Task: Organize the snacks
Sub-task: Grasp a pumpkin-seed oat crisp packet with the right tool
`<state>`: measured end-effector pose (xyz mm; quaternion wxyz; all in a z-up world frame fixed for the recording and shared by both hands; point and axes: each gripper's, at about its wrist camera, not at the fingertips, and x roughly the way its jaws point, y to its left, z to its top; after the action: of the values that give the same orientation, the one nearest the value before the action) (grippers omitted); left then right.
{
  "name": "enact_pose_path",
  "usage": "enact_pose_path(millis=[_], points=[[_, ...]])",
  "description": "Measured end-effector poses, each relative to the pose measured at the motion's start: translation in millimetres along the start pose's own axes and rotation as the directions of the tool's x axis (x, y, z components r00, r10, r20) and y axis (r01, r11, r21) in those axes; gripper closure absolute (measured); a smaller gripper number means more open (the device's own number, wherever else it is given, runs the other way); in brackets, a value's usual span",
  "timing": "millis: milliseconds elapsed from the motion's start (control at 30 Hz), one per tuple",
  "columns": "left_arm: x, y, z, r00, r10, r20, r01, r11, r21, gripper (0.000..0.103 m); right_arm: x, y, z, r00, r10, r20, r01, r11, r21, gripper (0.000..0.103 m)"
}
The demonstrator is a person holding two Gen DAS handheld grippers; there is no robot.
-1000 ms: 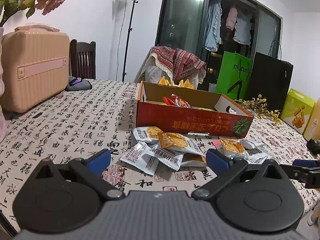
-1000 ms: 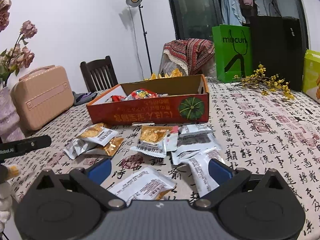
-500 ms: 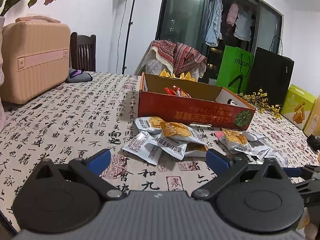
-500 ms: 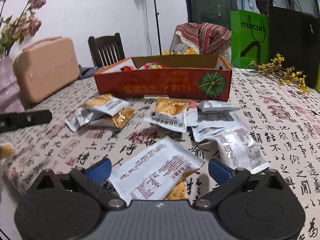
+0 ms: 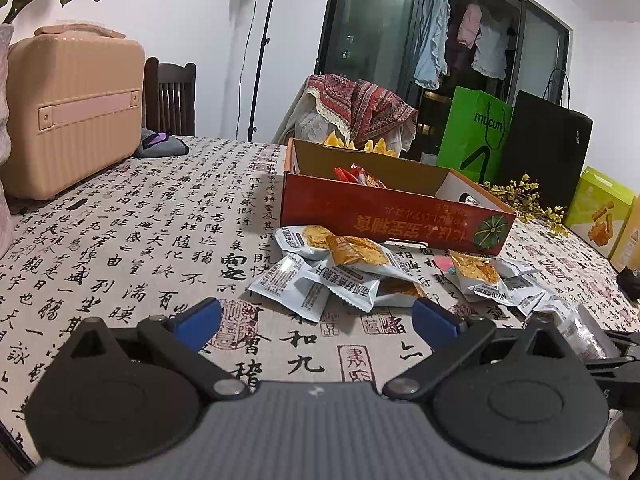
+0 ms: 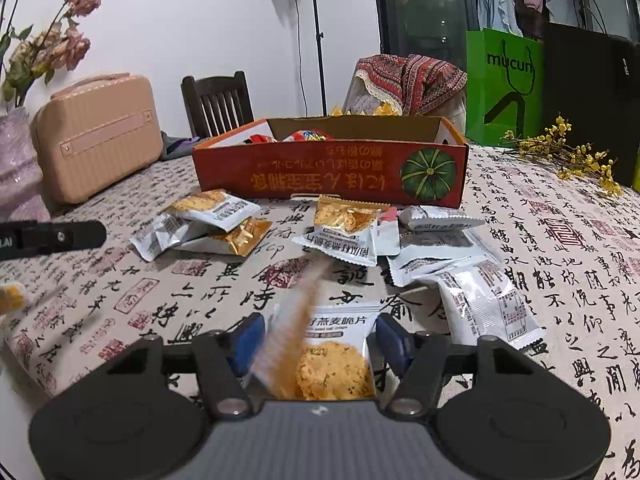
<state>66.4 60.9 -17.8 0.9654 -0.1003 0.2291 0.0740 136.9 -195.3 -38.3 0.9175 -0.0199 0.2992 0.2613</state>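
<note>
An open red cardboard box (image 5: 384, 212) (image 6: 332, 172) stands on the table and holds some red snack packs. Several white and gold snack packets (image 5: 340, 272) (image 6: 344, 232) lie scattered in front of it. My right gripper (image 6: 320, 340) is shut on one white snack packet (image 6: 332, 356), pinched between its blue pads; the packet looks crumpled and partly blurred. My left gripper (image 5: 316, 320) is open and empty, low over the tablecloth just before the left pile.
A pink case (image 5: 72, 108) and a vase with flowers (image 6: 20, 168) stand at the left. A green bag (image 5: 476, 136), a black bag (image 5: 548, 148), yellow flowers (image 6: 576, 156) and yellow boxes (image 5: 600, 212) stand at the back right. A dark chair (image 6: 216, 104) stands behind the table.
My right gripper has closed its jaws on the white packet that lay between them. My left gripper has come a little lower and closer to the left pile, still open.
</note>
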Motion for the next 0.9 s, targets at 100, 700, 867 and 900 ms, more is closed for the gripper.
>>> enact_pose_path(millis=[100,700,867,900], points=[[0.4,-0.2,-0.1,1.000,0.002,-0.002,-0.002,1.000,0.000,0.000,-3.9,-0.3,1.0,1.000,0.001,0.022,-0.001,1.000,-0.001,0.050],[3.3,1.1,-2.9,1.000,0.012,-0.021,-0.012,1.000,-0.008,0.000,-14.9,-3.7,3.2,0.995,0.025,0.094,-0.026,1.000,0.016,0.083],[5.9,-0.5,-3.3,1.000,0.007,-0.028,-0.007,1.000,-0.004,0.000,-12.5,-5.7,10.6,0.993,0.003,0.115,-0.004,1.000,0.010,0.086],[6.1,-1.1,-3.6,1.000,0.005,-0.030,-0.005,1.000,-0.005,0.000,-11.6,-6.9,12.9,0.993,-0.002,0.121,0.000,1.000,0.013,0.087]])
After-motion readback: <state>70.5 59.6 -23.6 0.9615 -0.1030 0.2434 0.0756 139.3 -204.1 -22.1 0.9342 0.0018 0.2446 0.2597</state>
